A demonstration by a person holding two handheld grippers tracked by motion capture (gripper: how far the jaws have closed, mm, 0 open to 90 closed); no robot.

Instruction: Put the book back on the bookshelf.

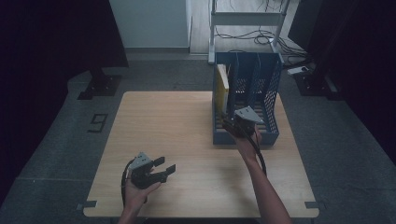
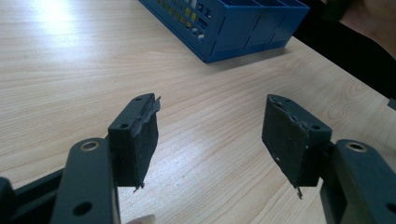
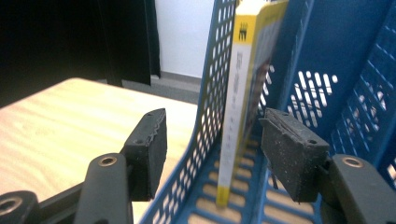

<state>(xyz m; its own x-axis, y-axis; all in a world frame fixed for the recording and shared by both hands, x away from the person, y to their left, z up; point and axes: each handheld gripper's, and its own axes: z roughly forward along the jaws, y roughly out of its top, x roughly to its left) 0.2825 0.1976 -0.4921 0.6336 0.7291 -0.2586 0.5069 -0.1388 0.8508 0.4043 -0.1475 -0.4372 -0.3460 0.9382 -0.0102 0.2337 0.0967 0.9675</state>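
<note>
The room is dim, with a grey floor (image 1: 56,154), dark curtains at both sides, a pale wall at the back and a white metal frame (image 1: 247,21) with loose cables under it. In the middle stands a light wooden bench (image 1: 182,140), bare over most of its top. Toward its far right sits a blue file rack (image 1: 268,93) with perforated walls and several upright slots. A yellow and white book (image 1: 223,88) stands upright in the leftmost slot, just inside the rack's left wall. The right gripper (image 1: 232,125) is held at the rack's open front, pointing into it; in the right gripper view its fingers (image 3: 148,149) stand partly apart, one outside the perforated left wall, the other inside the rack to the right of the book (image 3: 243,93), so wall and book lie between them, and neither pad presses on the book. The left gripper (image 1: 164,168) is held low over the bench's near left part, well apart from the rack; its fingers (image 2: 137,135) are spread wide with nothing between them but bare wood.
</note>
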